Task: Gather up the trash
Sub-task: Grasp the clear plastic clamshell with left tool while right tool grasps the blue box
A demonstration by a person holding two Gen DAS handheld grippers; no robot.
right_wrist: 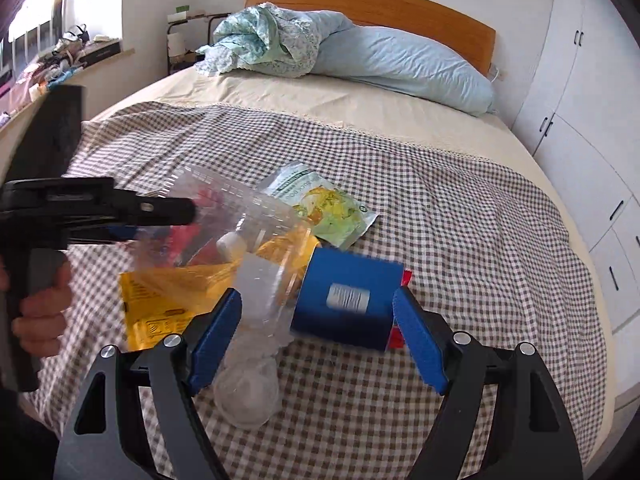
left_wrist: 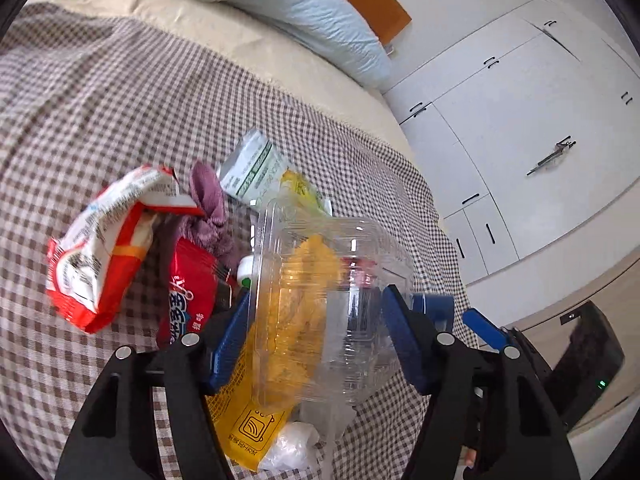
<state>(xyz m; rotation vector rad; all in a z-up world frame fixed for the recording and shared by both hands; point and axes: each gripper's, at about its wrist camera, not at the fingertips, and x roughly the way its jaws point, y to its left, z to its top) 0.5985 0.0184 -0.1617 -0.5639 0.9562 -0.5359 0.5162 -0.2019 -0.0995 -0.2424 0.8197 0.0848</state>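
Observation:
Trash lies in a heap on the checked bedspread (left_wrist: 100,92). My left gripper (left_wrist: 316,336) has its blue pads on either side of a clear plastic clamshell box (left_wrist: 332,280) and holds it above a yellow packet (left_wrist: 248,432). It also shows in the right wrist view (right_wrist: 132,216), with the clear box (right_wrist: 224,216). My right gripper (right_wrist: 320,340) is open around a blue box (right_wrist: 348,296) on the bed. Red noodle wrappers (left_wrist: 96,248), a purple cloth (left_wrist: 208,204) and a green-white packet (right_wrist: 324,200) lie nearby. A clear cup (right_wrist: 248,396) lies beside the right gripper's left finger.
Blue pillow (right_wrist: 404,64) and crumpled quilt (right_wrist: 264,40) at the wooden headboard (right_wrist: 372,0). White wardrobe (left_wrist: 520,120) right of the bed. A dark appliance (left_wrist: 592,356) stands on the floor. A cluttered windowsill (right_wrist: 52,64) runs along the left.

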